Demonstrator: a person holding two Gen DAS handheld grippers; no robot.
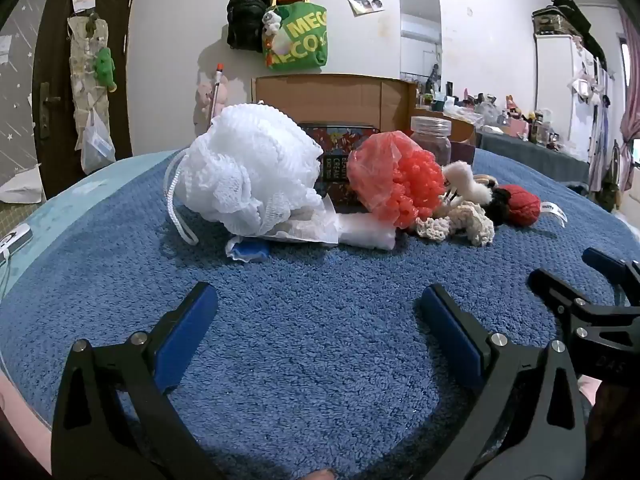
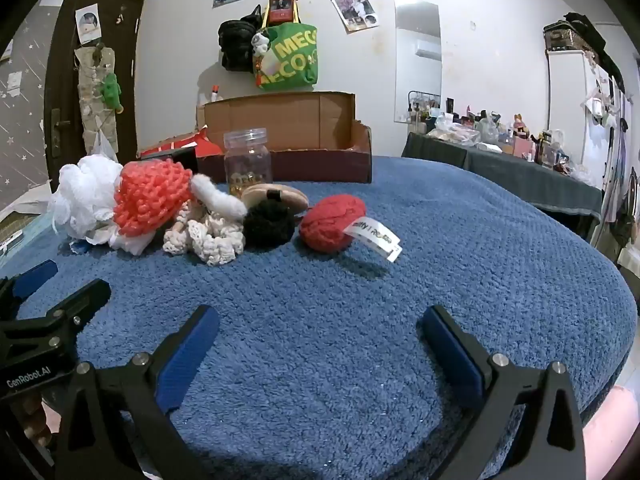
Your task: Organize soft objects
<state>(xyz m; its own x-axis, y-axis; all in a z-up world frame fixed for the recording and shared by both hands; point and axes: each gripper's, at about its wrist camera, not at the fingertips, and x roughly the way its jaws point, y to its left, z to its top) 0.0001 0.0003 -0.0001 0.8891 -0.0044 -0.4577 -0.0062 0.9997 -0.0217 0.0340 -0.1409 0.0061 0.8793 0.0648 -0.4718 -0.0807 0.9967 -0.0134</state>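
Soft items lie in a row on a blue towel [image 1: 312,344]. A white mesh bath pouf [image 1: 248,168] rests at the left, on white paper. A coral knitted ball in a red plastic bag [image 1: 394,184] is beside it, then cream crochet pieces [image 1: 460,220], a black pompom [image 2: 268,222] and a red knitted ball with a white tag [image 2: 332,222]. My left gripper [image 1: 318,300] hovers open over bare towel in front of the pouf. My right gripper [image 2: 318,322] is open too, short of the red ball, nothing between its fingers.
An open cardboard box [image 2: 288,136] stands behind the row, with a clear plastic jar [image 2: 248,160] in front of it. A dark printed box [image 1: 340,148] sits behind the pouf. A cluttered side table [image 2: 500,152] is at the right, a door [image 1: 80,80] at the left.
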